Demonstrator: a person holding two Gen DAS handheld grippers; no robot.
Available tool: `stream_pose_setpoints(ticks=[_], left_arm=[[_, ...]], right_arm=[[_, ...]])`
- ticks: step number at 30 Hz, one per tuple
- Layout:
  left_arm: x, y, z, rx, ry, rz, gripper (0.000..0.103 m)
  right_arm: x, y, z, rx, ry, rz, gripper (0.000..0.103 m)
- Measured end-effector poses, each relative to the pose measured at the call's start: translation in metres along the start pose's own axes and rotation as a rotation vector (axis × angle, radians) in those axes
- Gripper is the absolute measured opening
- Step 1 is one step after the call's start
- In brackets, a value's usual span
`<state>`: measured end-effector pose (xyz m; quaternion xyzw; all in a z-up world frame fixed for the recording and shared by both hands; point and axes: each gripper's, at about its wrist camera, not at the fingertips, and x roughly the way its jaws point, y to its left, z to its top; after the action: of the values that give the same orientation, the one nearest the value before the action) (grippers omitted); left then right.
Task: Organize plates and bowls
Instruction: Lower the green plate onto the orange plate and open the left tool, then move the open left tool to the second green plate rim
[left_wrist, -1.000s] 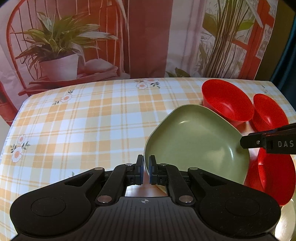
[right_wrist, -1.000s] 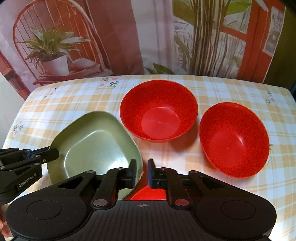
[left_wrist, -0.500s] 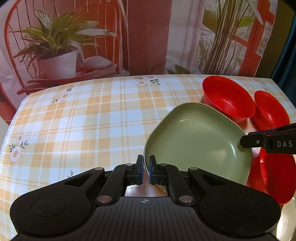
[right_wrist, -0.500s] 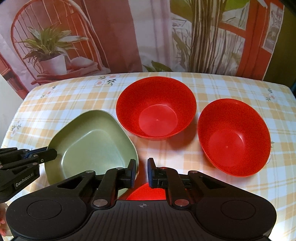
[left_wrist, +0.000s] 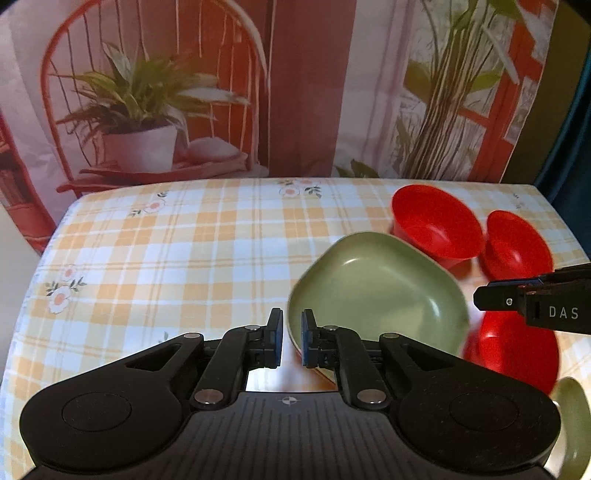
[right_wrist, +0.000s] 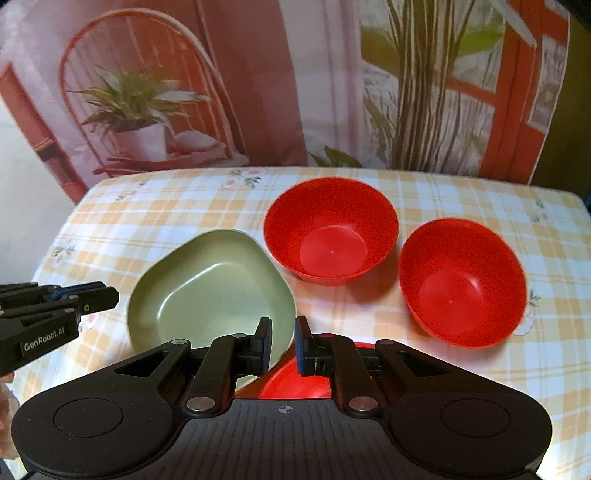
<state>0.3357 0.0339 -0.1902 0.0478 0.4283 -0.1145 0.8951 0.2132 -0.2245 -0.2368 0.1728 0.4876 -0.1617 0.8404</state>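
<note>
The green plate (left_wrist: 376, 295) (right_wrist: 210, 291) lies low over the checked tablecloth. Its near right edge overlaps a red bowl (left_wrist: 517, 362) (right_wrist: 295, 384). My left gripper (left_wrist: 291, 341) hangs above the plate's left rim with its jaws opening. The rim shows in the gap, but the pads do not press on it. In the right wrist view the left gripper (right_wrist: 110, 295) ends just short of the plate. My right gripper (right_wrist: 282, 345) (left_wrist: 480, 300) hovers off the right rim, its jaws a narrow gap apart and pinching nothing.
Two more red bowls (right_wrist: 330, 229) (right_wrist: 461, 288) stand upright behind and right of the plate. Part of another green dish (left_wrist: 569, 424) shows at the near right corner. The tablecloth (left_wrist: 184, 258) is bare on the left. A printed backdrop hangs behind the far edge.
Both grippers have come off the green plate's rims and risen. The plate now looks smaller and lower in both views, and the left jaws stand a little wider.
</note>
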Motion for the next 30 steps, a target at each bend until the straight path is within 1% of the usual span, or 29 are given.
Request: stream_pose_setpoints(ticks=[4,9,19,30], left_arm=[[-0.025,-0.014,-0.01,-0.017,-0.022,-0.013,0.011],[-0.05,-0.036,-0.032,-0.038,-0.038,-0.038,0.011],[-0.067,-0.076,-0.077,-0.058,-0.024,-0.082,0.011],[-0.07,-0.116,-0.104,-0.019,0.005,-0.14,0.011]], right_arm=[[-0.027,-0.004,-0.014,-0.032,-0.037,0.007,0.012],[-0.056,-0.013,-0.037,-0.06,-0.066,0.011,0.012],[-0.088,-0.033,-0.085,-0.101,-0.059,-0.016,0.012],[-0.103,-0.065,-0.121,-0.106,-0.024,-0.057,0.013]])
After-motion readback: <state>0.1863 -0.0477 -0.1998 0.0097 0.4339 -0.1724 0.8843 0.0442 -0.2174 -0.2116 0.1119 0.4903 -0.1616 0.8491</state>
